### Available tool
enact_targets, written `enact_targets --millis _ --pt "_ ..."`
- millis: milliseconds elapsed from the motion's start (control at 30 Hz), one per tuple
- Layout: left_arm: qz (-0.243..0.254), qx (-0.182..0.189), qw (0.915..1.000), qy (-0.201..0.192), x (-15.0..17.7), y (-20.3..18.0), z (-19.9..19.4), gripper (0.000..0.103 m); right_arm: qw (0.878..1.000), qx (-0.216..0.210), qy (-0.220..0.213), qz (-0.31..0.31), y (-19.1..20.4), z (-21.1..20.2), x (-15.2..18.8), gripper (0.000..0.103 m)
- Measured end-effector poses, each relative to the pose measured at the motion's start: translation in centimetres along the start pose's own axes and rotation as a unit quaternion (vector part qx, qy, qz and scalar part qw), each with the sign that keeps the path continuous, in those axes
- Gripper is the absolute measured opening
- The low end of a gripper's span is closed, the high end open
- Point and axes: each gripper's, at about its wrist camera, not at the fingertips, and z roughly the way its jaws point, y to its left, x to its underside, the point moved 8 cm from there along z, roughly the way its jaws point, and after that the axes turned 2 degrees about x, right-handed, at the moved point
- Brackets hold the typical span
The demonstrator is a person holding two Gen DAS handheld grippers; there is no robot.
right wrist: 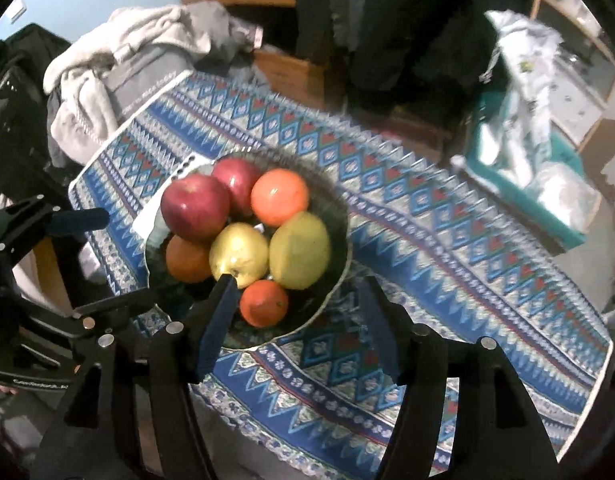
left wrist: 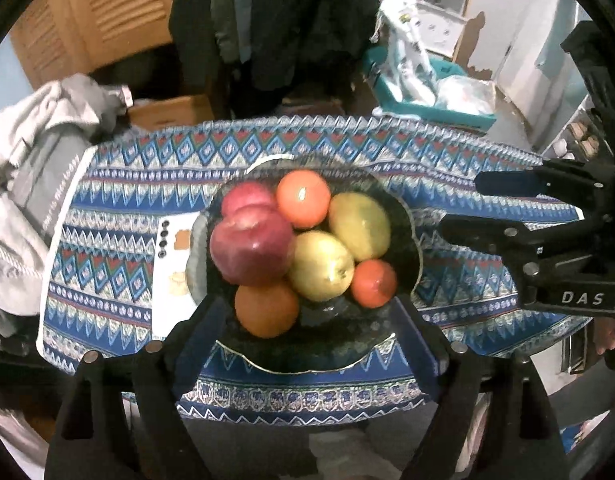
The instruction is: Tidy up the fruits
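Nearest us, our left gripper [left wrist: 307, 320] hangs above the table with its blue-padded fingers [left wrist: 203, 336] spread wide, nothing between them but the view of the bowl below. Our right gripper [right wrist: 295, 308] hovers likewise, its jaws apart and empty, one padded finger [right wrist: 221, 312] crossing in front of the fruit without touching it.

Beneath both sits the dark scallop-rimmed glass bowl [left wrist: 307, 356] heaped with all the fruit: a round orange [left wrist: 266, 310] nearest in the left view, a small orange-red tangerine [left wrist: 373, 283] beside it, a yellow apple [left wrist: 321, 266] in the middle, a large red apple [left wrist: 251, 245] riding on top at left, a yellow-green mango [left wrist: 359, 226] at right, then a second red apple [left wrist: 247, 198] and another orange [left wrist: 303, 198] at the back.

The bowl rests on a blue, white and red zigzag-patterned tablecloth [left wrist: 467, 160], with a white printed card [left wrist: 169, 280] lying partly under its left rim.

Beyond the table's left end lies a heap of grey and white clothing [left wrist: 35, 152]; at the far right stands a teal bin [left wrist: 407, 96] stuffed with plastic bags.
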Motion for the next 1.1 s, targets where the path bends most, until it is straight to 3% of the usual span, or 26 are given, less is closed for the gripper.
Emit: enact_targets --millis 467,700,867,1100 --pt "-0.002 0.007 0.997 -0.077 -2.8 -1.7 -5.9 0.09 0.993 0.036 -0.107 0.034 -3.2 -9.2 -1.6 0.078" --pt "-0.006 -0.008 0.9941 -0.108 -4.0 -2.0 -8.3 0.093 0.987 0.049 -0.148 0.048 -4.7 -12.9 -1.6 0.082" --pt "-0.003 -0.022 0.9902 -0.138 -4.7 -2.3 -10.0 0.101 0.983 0.055 -0.163 0.055 -5.5 -14.4 -1.2 0.083" --pt "0.009 -0.058 0.9838 -0.169 -5.6 -2.5 -11.7 0.102 0.98 0.064 -0.179 0.062 -6.4 -15.8 -0.6 0.083"
